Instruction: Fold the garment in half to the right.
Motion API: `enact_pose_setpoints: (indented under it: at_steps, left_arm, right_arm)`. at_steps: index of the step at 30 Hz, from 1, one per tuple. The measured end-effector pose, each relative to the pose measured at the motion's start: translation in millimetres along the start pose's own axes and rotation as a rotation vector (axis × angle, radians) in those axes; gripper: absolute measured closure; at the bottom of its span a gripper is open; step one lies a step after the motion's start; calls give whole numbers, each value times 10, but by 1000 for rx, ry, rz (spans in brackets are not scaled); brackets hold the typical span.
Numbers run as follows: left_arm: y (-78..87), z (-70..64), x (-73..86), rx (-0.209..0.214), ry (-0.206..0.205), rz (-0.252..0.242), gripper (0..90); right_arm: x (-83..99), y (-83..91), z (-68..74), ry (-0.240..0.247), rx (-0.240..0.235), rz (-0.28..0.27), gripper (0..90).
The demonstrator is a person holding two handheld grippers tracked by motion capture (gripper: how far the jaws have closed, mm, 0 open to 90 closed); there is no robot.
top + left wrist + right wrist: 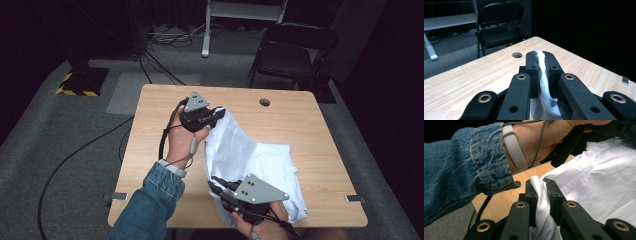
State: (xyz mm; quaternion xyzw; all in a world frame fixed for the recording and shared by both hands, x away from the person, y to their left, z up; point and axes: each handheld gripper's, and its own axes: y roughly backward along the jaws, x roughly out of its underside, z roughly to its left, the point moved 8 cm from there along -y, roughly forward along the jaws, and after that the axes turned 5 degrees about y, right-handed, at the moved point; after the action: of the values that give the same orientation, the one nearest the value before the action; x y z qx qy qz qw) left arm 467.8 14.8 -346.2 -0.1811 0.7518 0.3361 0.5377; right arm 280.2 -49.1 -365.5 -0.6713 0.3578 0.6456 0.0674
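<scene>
The white garment (260,160), bearing no readable label, is clamped by both the left tongs (220,113) and right tongs (216,186).

The high view looks forward and down from above the person's side of the table (300,130), taking in the whole tabletop, the floor around it and the chair (292,50) beyond the far edge. The left gripper view rides on the left tool (540,53), sits very close behind its jaws and faces across the table toward the same chair (499,25) and the round hole (517,55) in the tabletop, which the high view (264,102) shares. The right gripper view rides on the right tool (541,181), equally close, facing the denim sleeve (461,170) and white cloth (599,182) seen from above in the high view.
</scene>
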Motion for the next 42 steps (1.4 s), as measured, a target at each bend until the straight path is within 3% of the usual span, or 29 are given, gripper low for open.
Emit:
enact_pose_setpoints:
  at_steps: [3,9,14,19,30,42]
  left_arm:
    - [4,-21,-67,-2,-9,-9,838]
    - [-305,-307,-119,20,-24,-20,836]
    - [-597,-577,-126,56,-27,-25,838]
    - [-784,-719,-134,69,-30,-15,838]
    - [-1155,-874,-120,63,-37,32,838]
    - [-1510,-948,-72,58,-24,67,840]
  right_arm:
    - [-88,-58,44,-1,-13,-25,819]
    - [-69,53,-67,-11,14,-42,818]
    - [21,351,-266,-21,58,-45,818]
    - [120,627,-431,-23,100,-43,818]
    - [264,909,-737,-38,139,-36,817]
    - [490,1097,-1025,-80,174,-13,817]
